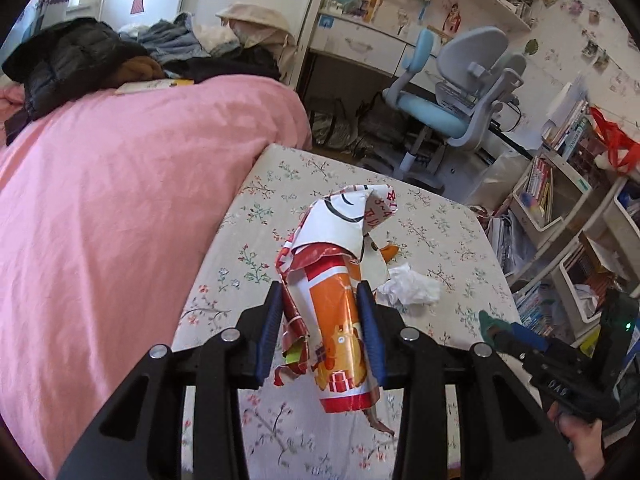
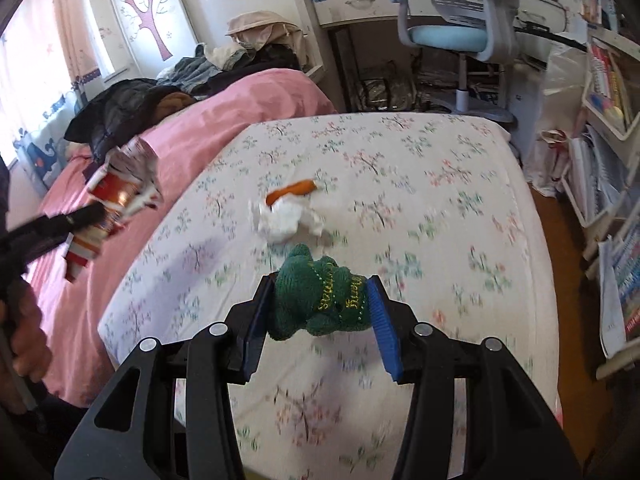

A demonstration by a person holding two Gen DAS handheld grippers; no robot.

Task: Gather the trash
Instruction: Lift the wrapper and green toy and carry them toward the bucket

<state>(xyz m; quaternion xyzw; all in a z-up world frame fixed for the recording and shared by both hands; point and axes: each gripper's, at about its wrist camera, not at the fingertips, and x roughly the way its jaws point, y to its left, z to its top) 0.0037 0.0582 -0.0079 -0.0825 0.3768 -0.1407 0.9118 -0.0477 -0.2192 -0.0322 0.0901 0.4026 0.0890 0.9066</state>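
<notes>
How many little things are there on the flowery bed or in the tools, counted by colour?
Orange and red: 1, the wrapper in the left tool.
Green: 1, the knit toy in the right tool.
White: 1, the tissue on the bed.
Orange: 1, the scrap beside the tissue.
Total: 4

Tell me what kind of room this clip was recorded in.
Most likely a child's bedroom: a bed with a floral sheet and pink blanket, a desk chair by a desk, and shelves of books along the wall.
</notes>
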